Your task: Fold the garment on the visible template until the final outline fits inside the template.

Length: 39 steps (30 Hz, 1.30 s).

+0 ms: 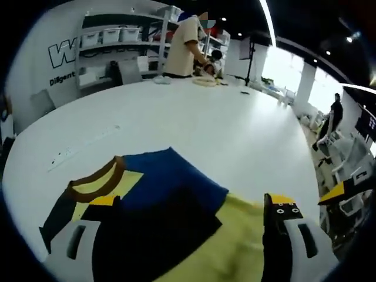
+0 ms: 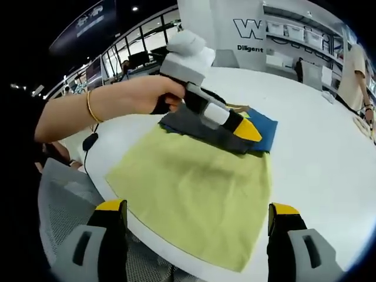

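A colour-block shirt [image 1: 170,194] lies folded on the white table [image 1: 194,117], with a brown collar, a yellow chest and blue and black panels. It rests on the far end of a yellow-green cloth sheet [image 2: 194,188], whose near edge hangs slightly over the table rim. My left gripper [image 1: 191,202] is open, its jaws wide apart above the shirt with nothing between them. In the right gripper view a hand holds the left gripper [image 2: 244,129] over the dark fold [image 2: 205,132]. My right gripper [image 2: 197,207] is open above the sheet's near edge; its yellow tip [image 1: 343,189] shows at the right.
A person [image 1: 182,41] stands at the table's far side by some pale items [image 1: 205,82], with shelves of bins [image 1: 111,35] behind. A white strip [image 1: 82,147] lies on the table to the left. A grey mesh chair [image 2: 64,205] stands at the near rim.
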Motion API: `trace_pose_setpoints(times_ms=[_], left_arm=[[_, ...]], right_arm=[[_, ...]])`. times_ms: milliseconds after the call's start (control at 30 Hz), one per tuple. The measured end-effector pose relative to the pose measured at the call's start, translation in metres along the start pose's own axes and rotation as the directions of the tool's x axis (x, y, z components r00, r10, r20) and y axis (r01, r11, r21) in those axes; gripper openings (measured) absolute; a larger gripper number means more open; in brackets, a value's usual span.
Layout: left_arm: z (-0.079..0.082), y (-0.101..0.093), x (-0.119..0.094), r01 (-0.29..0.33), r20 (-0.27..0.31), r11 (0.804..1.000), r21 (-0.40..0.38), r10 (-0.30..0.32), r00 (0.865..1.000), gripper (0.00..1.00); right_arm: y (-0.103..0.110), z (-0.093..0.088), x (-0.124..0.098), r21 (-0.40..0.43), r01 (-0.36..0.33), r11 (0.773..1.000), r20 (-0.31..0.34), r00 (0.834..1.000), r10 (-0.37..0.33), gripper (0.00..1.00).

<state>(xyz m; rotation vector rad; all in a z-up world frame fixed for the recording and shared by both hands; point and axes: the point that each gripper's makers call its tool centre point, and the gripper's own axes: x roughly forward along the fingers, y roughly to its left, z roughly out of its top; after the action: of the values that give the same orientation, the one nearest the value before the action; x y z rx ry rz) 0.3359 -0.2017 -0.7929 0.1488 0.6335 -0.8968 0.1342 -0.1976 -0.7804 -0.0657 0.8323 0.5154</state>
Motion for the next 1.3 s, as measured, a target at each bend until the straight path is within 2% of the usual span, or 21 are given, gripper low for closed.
trace_pose_setpoints(times_ms=[200,433,567,700,733,933,1300], left_arm=[[0.006,0.001,-0.011,0.001,0.014,1.0,-0.015,-0.001,1.0,0.99],[0.004,0.018,-0.029,-0.025,0.004,0.999,-0.037,0.025,1.0,0.98],[0.005,0.026,-0.04,-0.041,0.019,0.998,-0.05,0.042,0.999,0.97],[0.0,0.037,-0.049,-0.07,0.018,0.996,-0.056,0.071,0.997,0.96],[-0.006,0.042,-0.05,-0.085,0.003,0.994,-0.063,0.085,0.996,0.95],[-0.015,0.05,-0.06,-0.09,0.005,0.99,-0.11,0.091,0.996,0.93],[-0.035,0.08,-0.083,-0.156,-0.011,0.978,-0.14,0.156,0.988,0.92]], right_arm=[[0.002,0.002,-0.001,0.003,-0.002,1.0,0.009,1.0,0.002,0.99],[0.003,0.005,-0.001,0.001,-0.007,1.0,0.016,1.0,0.007,0.99],[0.005,0.006,0.0,-0.004,-0.015,1.0,0.016,1.0,0.015,0.99],[0.006,0.006,0.0,-0.009,-0.019,1.0,0.011,1.0,0.019,0.99],[0.007,0.005,0.0,-0.014,-0.022,1.0,0.005,1.0,0.022,0.99],[0.009,0.005,0.001,-0.02,-0.029,0.999,0.003,1.0,0.029,0.99],[0.011,0.007,0.002,-0.03,-0.033,0.999,0.004,0.999,0.033,0.99]])
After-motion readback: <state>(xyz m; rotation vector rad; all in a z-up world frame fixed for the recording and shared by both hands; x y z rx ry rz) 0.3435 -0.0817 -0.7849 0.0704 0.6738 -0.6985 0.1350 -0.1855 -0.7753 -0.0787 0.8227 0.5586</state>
